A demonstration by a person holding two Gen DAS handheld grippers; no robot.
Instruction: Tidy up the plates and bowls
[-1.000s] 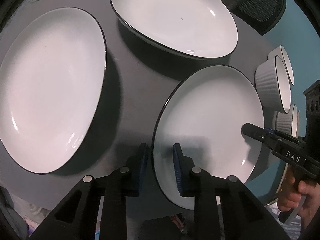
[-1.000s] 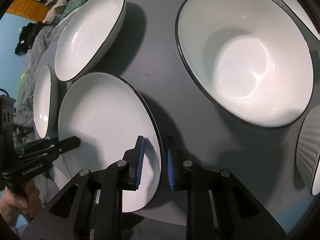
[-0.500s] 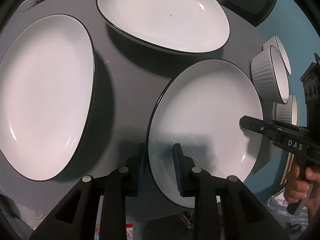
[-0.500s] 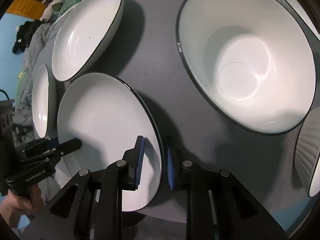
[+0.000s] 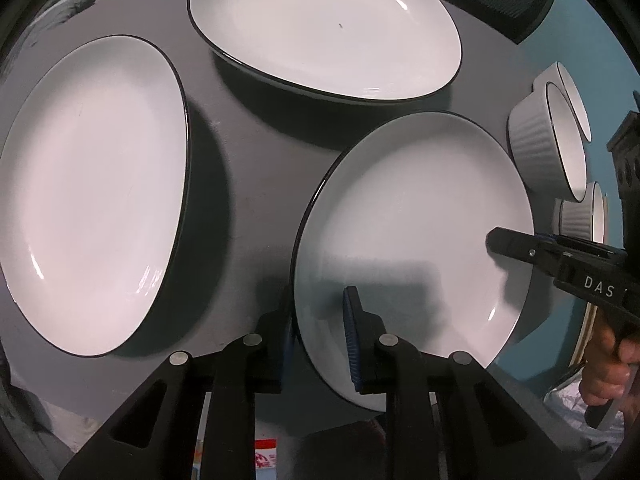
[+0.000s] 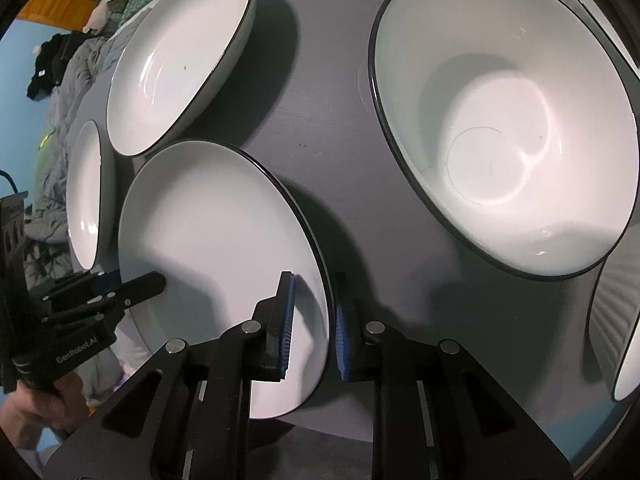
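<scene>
A white plate with a black rim [image 5: 412,224] is held between both grippers, lifted a little over the grey table's [image 5: 248,152] near edge. My left gripper [image 5: 320,332] is shut on its left rim. My right gripper [image 6: 312,320] is shut on its right rim [image 6: 224,248] and also shows at the right of the left wrist view [image 5: 520,248]. Two more white plates lie on the table, one at the left [image 5: 88,196] and one at the back [image 5: 324,32]. A large white bowl [image 6: 504,120] stands to the right.
Ribbed white ramekins [image 5: 548,140] stand at the table's right side, one close by the right gripper [image 6: 616,320]. The table edge runs just below both grippers. A bed with clothes [image 6: 60,80] lies beyond the table.
The held plate has risen slightly and shifted toward the near edge with both grippers on it. The other dishes have not moved.
</scene>
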